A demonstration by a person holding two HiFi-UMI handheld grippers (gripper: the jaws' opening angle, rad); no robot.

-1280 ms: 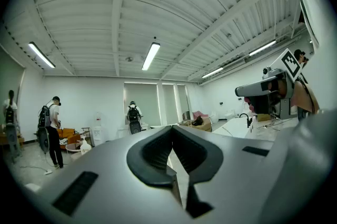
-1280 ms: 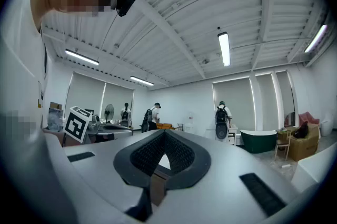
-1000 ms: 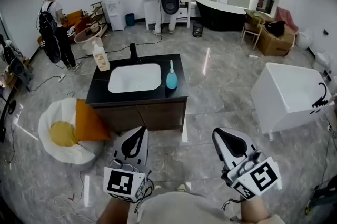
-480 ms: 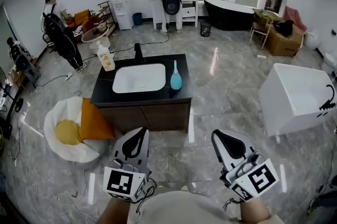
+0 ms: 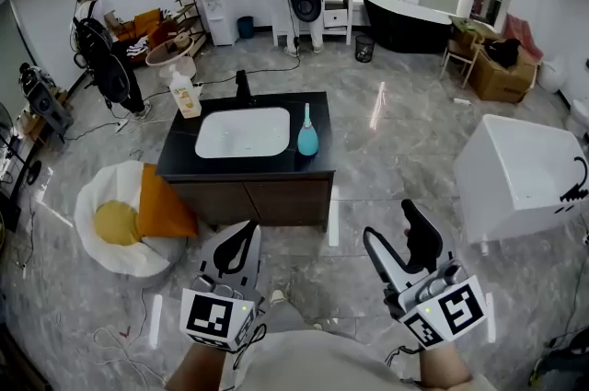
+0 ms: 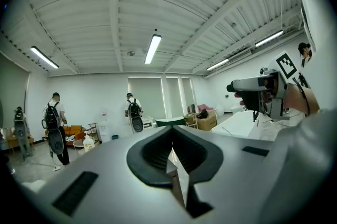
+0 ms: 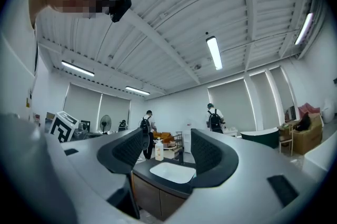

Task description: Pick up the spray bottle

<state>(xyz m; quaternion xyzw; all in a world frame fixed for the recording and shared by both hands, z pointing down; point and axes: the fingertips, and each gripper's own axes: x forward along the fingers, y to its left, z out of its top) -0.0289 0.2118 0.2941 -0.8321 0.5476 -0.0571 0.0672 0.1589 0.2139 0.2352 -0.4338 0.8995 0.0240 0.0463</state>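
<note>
Only the head view shows the blue spray bottle [image 5: 306,135], upright on the black counter [image 5: 180,161] just right of the sink [image 5: 241,132] and well apart from both tongs. The right gripper [image 5: 388,225] has just been opening. Its own view shows the jaws spread wide with nothing between them, framing the distant sink and a soap bottle [image 7: 158,149]. The left gripper view shows the left gripper [image 5: 245,231] pressed closed and empty.

Both are held out low in the frame, pointing roughly level. The left gripper [image 5: 241,242], lower left, has its jaws pressed together with nothing in them. The right gripper [image 5: 390,228], lower right, has just been opening; its jaws are spread wide, with nothing between them.
</note>
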